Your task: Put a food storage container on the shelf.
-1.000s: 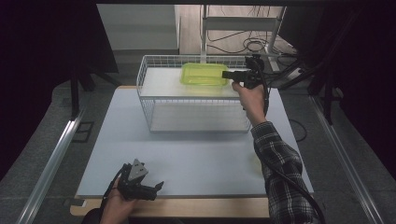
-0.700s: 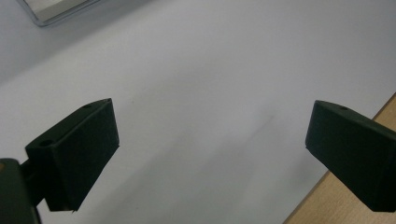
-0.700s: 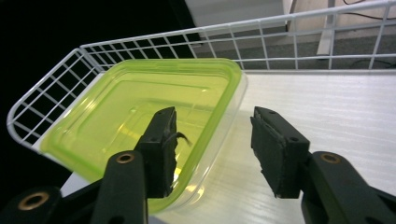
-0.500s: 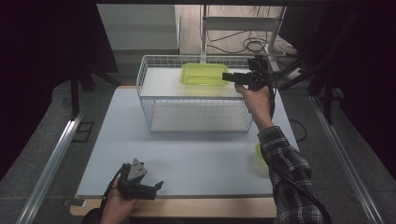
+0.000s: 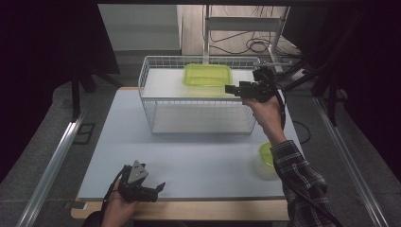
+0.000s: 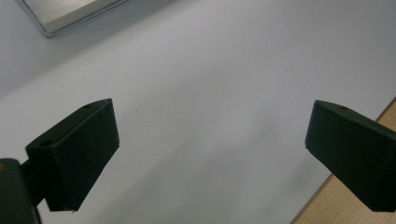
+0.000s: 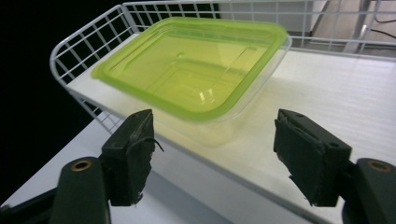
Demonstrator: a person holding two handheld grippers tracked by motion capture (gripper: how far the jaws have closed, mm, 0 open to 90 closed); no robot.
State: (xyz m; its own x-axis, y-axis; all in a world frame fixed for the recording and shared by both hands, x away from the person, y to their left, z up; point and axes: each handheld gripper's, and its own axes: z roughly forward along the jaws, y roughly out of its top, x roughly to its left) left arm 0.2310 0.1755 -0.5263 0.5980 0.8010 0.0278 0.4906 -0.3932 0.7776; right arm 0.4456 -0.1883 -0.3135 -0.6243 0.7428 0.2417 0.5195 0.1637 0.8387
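A clear rectangular container with a yellow-green lid (image 5: 207, 75) (image 7: 196, 70) lies in the white wire basket (image 5: 156, 106) (image 7: 74, 42), on its white floor near the back. My right gripper (image 5: 231, 89) (image 7: 212, 154) hangs open at the basket's right rim, pointing left at the container, nothing between its jaws. A round container with a green lid (image 5: 266, 160) sits on the table at the right, partly behind the person's sleeve. My left gripper (image 5: 158, 189) (image 6: 210, 158) rests open low over the bare white table near the front edge.
The white tabletop (image 5: 198, 156) has a wooden front strip (image 5: 189, 210) (image 6: 355, 205). A metal rail (image 5: 56, 156) runs along the left side. Cables and a metal stand (image 5: 246, 28) lie behind the basket. Dark surroundings flank the table.
My right gripper has drawn back to the right from over the container to the basket's right rim, leaving the container in the basket. The left gripper has stayed put.
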